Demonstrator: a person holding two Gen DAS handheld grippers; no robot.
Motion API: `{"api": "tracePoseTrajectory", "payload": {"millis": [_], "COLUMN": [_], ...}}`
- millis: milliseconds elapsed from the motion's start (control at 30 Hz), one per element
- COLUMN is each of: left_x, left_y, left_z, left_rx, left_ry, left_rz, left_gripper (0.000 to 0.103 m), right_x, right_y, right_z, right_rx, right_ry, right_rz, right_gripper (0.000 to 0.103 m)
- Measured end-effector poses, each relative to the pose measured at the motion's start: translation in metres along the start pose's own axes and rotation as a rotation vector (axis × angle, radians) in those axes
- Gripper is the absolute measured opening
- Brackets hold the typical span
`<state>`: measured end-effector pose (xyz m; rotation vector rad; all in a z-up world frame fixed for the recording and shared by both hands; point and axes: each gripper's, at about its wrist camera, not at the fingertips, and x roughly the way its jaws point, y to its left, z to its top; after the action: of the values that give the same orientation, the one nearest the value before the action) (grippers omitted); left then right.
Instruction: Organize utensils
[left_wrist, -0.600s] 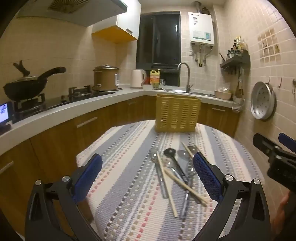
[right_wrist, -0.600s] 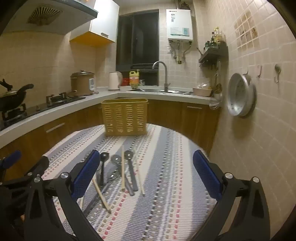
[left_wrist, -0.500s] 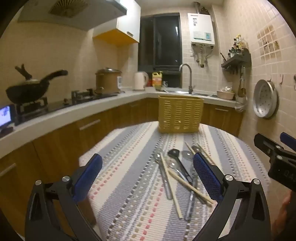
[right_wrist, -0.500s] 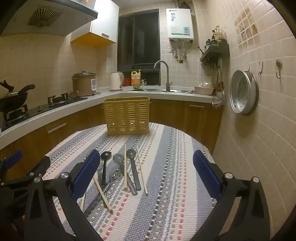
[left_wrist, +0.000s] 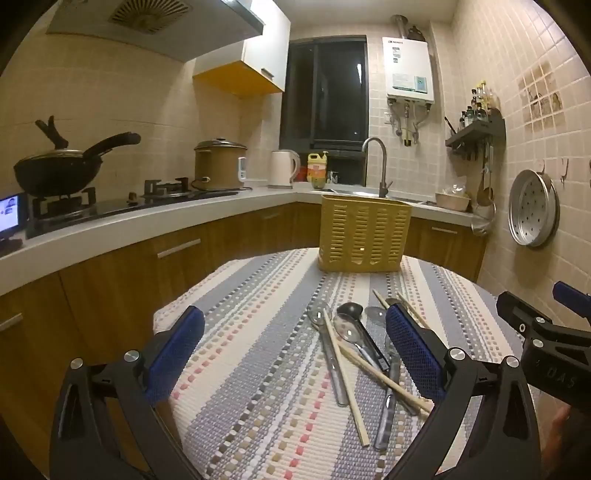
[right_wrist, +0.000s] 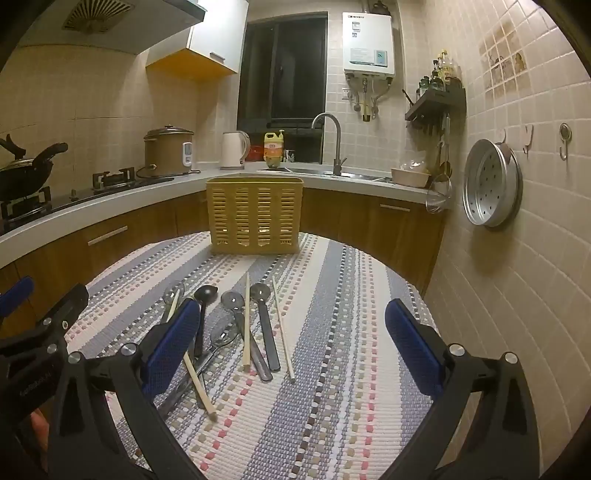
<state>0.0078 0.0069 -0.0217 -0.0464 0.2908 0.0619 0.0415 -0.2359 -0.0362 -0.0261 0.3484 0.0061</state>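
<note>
Utensil sorting, approach stage: both hand-held grippers spread, nothing held.
Left hand-held gripper (left_wrist: 295, 350), right hand-held gripper (right_wrist: 291, 343): take the top chopstick (right_wrist: 246, 321) singly; drop upright into yellow caddy (right_wrist: 254, 221).

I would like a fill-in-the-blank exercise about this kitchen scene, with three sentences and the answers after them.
1. The slotted utensil basket at the far side of the table is ____ in colour.
2. The spoons and chopsticks lie on a ____ tablecloth.
3. The right gripper and the left gripper both have their jaws ____, with nothing held.

Missing words: yellow; striped; open
</note>
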Motion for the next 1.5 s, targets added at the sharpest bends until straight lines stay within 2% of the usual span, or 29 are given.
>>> {"api": "tracePoseTrajectory", "payload": {"millis": [767, 1033, 1500], "left_x": [-0.003, -0.008, -0.003], "left_y": [-0.006, -0.005, -0.005], "left_z": [-0.003, -0.002, -0.003], "left_rx": [0.010, 0.013, 0.022], "left_ry": [-0.014, -0.041, -0.038], "left_rz": [-0.002, -0.002, 0.000], "left_gripper": [0.095, 0.095, 0.095], "right_x": [-0.005, -0.010, -0.004], "right_y": [-0.005, -0.006, -0.010], "right_z": [-0.002, -0.002, -0.006], "right_rx": [0.019, 0.020, 0.027], "right_ry": [-0.024, -0.049, -0.039], "right_rz": [-0.012, -0.019, -0.026], "right_gripper": [0.096, 0.096, 0.096]}}
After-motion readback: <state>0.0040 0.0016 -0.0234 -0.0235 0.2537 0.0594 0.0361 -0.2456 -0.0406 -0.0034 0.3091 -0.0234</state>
